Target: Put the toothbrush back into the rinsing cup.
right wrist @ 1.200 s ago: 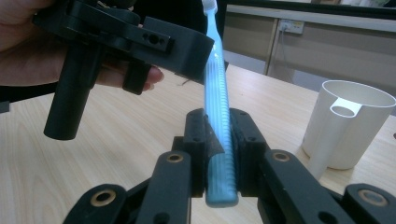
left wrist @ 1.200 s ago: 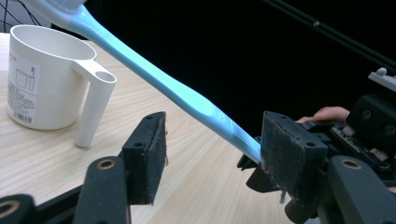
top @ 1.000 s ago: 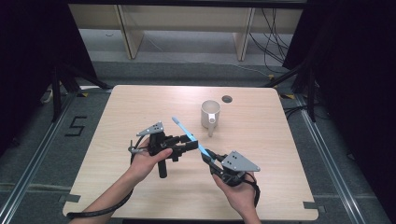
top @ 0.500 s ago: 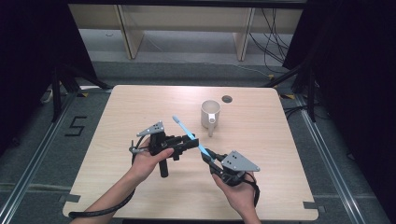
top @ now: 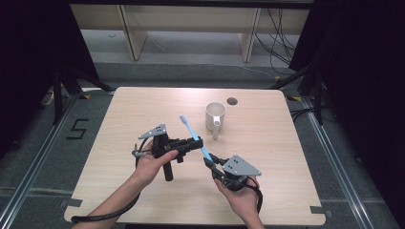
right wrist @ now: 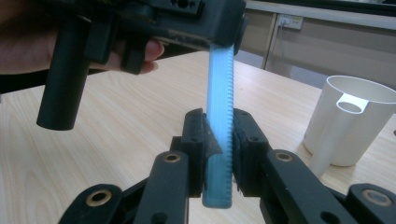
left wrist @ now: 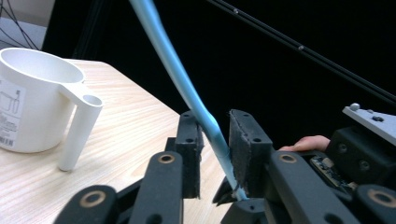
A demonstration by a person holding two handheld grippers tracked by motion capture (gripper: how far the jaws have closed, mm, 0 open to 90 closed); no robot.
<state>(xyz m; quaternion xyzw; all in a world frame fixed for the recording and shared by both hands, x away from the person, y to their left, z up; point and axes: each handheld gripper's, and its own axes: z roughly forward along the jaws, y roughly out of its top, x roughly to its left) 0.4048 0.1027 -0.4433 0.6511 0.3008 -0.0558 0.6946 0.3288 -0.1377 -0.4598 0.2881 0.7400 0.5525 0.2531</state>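
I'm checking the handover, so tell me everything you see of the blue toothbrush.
The blue toothbrush looks like smooth light-blue plastic, slim and slightly curved, with a ribbed handle edge. It is held above the table, head pointing up and away. The right gripper clamps its handle end; the left gripper, whose jaws have just been closing, holds it farther up the handle.

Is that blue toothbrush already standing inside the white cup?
No, the blue toothbrush is held in the air between the two hand-held grippers, apart from the white cup on the table.
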